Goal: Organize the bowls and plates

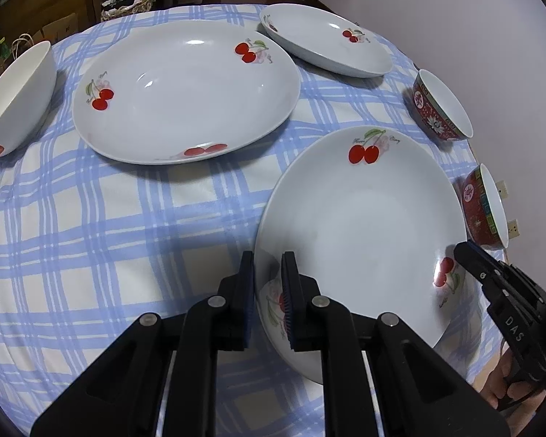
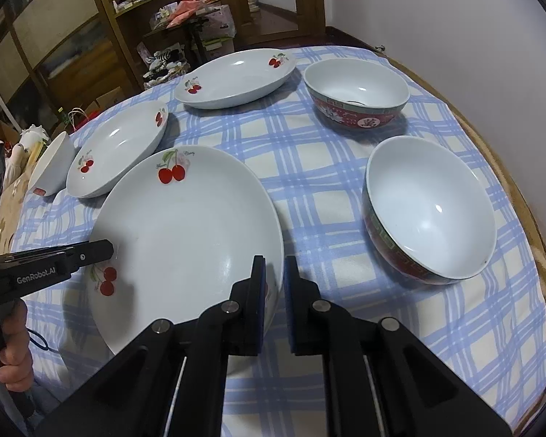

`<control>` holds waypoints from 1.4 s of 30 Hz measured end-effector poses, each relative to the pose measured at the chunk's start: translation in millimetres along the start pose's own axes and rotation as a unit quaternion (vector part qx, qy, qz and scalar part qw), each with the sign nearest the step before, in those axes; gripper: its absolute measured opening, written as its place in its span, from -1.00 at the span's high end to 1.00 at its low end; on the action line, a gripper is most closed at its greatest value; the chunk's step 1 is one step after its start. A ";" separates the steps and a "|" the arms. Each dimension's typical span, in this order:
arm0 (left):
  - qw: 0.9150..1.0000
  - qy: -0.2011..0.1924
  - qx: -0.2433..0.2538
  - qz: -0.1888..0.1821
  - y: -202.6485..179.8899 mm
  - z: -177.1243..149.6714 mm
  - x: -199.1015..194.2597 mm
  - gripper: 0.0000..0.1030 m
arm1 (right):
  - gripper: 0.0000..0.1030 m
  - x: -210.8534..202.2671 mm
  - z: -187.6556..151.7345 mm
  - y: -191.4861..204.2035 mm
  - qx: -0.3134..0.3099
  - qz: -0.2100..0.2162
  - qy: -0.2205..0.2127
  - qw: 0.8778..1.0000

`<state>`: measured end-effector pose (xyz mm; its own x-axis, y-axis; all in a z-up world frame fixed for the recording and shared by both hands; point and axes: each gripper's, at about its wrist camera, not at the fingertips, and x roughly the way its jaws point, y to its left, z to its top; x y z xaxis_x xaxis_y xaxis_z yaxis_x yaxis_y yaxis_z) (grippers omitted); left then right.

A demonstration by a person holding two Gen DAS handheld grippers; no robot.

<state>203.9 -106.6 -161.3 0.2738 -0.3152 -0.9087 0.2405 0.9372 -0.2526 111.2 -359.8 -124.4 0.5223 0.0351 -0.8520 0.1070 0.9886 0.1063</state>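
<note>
Tablecloth [image 1: 91, 218]: blue checks, far edge cut off.
Left gripper [image 1: 268, 291]: pinching cherry plate [image 1: 364, 225] rim.
Right gripper [image 2: 275, 291]: pinching opposite rim; underside hidden.

plates [image 1: 364, 225]: glossy white glazed ceramic, cherry prints
bowls [image 2: 429, 207]: glossy ceramic, red patterned outside
cloth [image 1: 109, 218]: matt checked fabric
claw [image 1: 267, 298]: matt black plastic, metal pins

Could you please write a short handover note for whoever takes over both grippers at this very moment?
Left gripper: shut on the near white cherry-print plate's left rim.
Right gripper: shut on the same plate's right rim.
Elsewhere on the blue-checked tablecloth: two more cherry plates, two red patterned bowls, one plain white bowl.
Done: nothing stacked.
Left: stack plates, nest bowls.
</note>
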 end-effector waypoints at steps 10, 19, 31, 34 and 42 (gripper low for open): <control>1.000 0.007 0.000 0.002 -0.9 -1.4 2.8 0.72 | 0.77 -0.5 0.3 0.3 0.001 0.000 0.000 1.000; 1.000 0.014 -0.004 -0.002 -1.5 -0.7 4.8 0.71 | 0.77 -0.2 0.3 1.5 0.000 -0.003 -0.001 1.000; 1.000 0.019 0.008 0.013 -2.6 -4.3 2.4 0.67 | 0.77 0.1 0.2 0.3 0.004 -0.005 -0.001 1.000; 0.999 0.020 0.018 0.021 -3.4 -4.8 -1.0 0.67 | 0.77 -0.3 -0.5 0.1 0.006 -0.006 0.000 1.000; 0.999 0.011 0.007 0.030 7.3 -5.3 -24.1 0.66 | 0.76 -1.0 -3.1 0.6 0.008 -0.007 -0.004 1.000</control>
<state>194.1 -91.4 -143.0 0.2676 -0.2556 -0.9290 0.2370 0.9520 -0.1937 108.1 -358.8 -125.1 0.5276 0.0209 -0.8492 0.1271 0.9865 0.1032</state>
